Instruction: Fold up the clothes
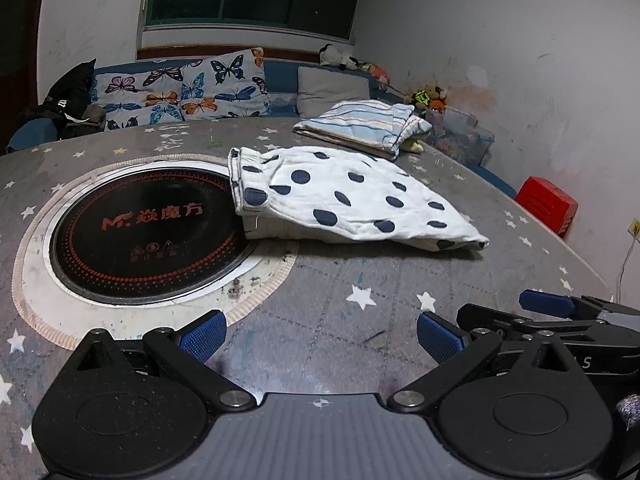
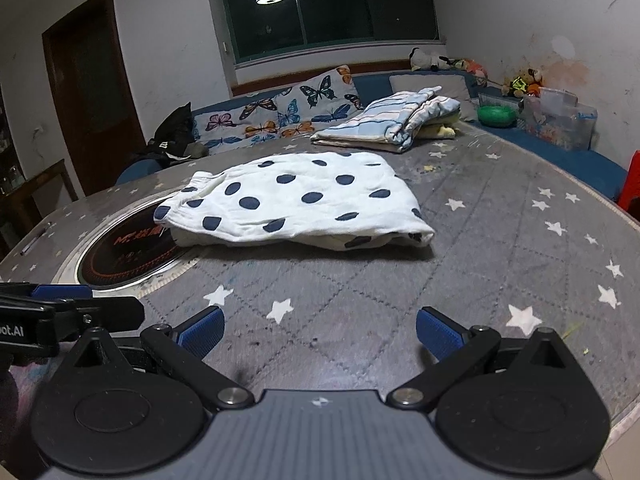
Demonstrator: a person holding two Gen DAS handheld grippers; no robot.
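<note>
Left gripper (image 1: 320, 338) held low over star-print table cover (image 1: 340, 280), jaws spread wide, nothing gripped. Right gripper (image 2: 320, 336) likewise spread wide, nothing held. Polka-dot garment (image 1: 344, 196) laid folded at table centre, waistband edge overlapping built-in induction cooktop (image 1: 140, 236). Striped folded garment (image 1: 360, 124) placed behind it, near far edge. Butterfly-print pillow (image 1: 180, 88) seen on sofa beyond.

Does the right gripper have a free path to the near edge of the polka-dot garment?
Probably yes. The right gripper is open and empty, and only bare star-print tablecloth lies between it and the polka-dot garment. The left gripper sits off to its side, clear of that path.
</note>
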